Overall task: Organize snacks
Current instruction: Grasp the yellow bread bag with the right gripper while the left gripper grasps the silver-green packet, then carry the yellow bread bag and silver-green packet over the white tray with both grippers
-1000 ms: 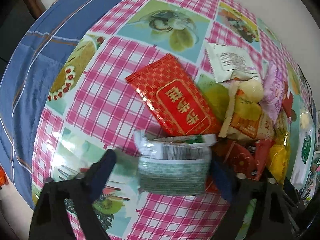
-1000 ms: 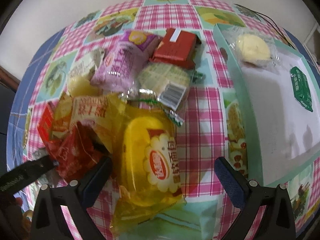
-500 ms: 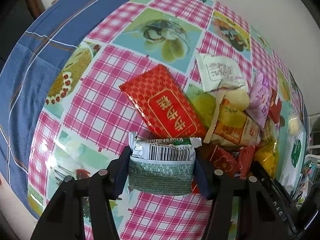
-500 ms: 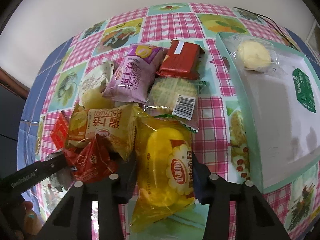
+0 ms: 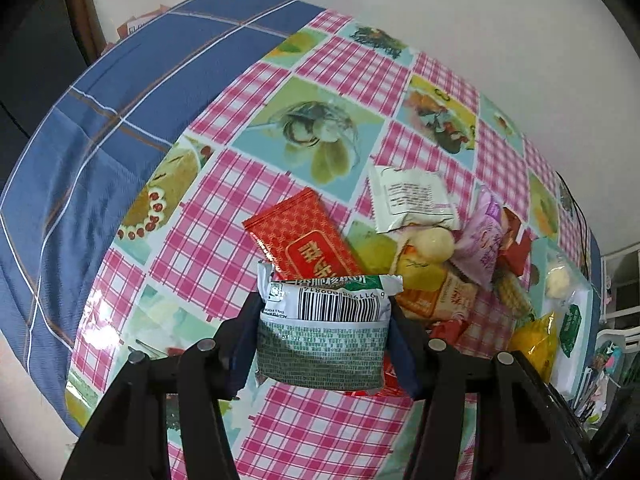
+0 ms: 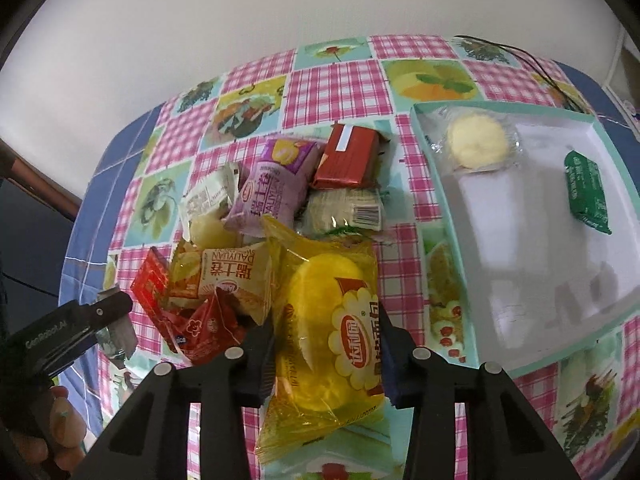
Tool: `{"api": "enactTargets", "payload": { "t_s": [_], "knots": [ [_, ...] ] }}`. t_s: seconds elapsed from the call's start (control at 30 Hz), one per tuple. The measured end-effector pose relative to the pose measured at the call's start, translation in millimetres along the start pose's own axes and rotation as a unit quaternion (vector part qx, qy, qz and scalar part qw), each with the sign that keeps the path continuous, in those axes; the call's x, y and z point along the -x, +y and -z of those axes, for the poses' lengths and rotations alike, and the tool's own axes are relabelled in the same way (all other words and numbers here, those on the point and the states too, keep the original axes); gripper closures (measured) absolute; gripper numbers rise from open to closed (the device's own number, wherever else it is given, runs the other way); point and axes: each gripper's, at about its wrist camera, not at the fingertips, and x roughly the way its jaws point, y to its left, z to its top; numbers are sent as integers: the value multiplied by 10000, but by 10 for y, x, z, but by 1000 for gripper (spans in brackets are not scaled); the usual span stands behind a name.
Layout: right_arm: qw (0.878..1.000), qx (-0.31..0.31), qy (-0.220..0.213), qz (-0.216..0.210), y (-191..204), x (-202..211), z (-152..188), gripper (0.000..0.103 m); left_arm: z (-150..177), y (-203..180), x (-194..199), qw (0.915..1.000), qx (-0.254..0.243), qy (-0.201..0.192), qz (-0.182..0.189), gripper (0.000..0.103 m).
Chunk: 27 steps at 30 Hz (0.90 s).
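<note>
The left gripper squeezed a green cracker pack between its jaws, and the right gripper squeezed a yellow cake bag beside the white tray.

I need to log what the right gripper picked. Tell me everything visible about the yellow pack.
The yellow pack is a clear yellow plastic wrapper around a round yellow cake, with a red oval logo on a scalloped label. Sealed and crinkled, it lies lengthwise between the right gripper fingers, shut on its sides, its far end overlapping the snack pile.
</note>
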Motion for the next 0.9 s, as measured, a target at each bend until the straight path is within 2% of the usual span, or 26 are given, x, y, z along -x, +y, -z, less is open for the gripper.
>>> {"api": "enactTargets", "payload": {
  "t_s": [0.43,0.7,0.9],
  "knots": [
    [9993,-239,-296,-48,-379,300,-63,59,151,-623,71,9986,-517,-146,2,44],
    [9974,-575,-319,300,-827,361,-105,59,363,-1170,-19,9941,-1079,5,82,44],
    [9928,-998,-412,521,-1310,439,-151,59,511,-1595,-25,9872,-1588,-41,119,44]
  ]
}}
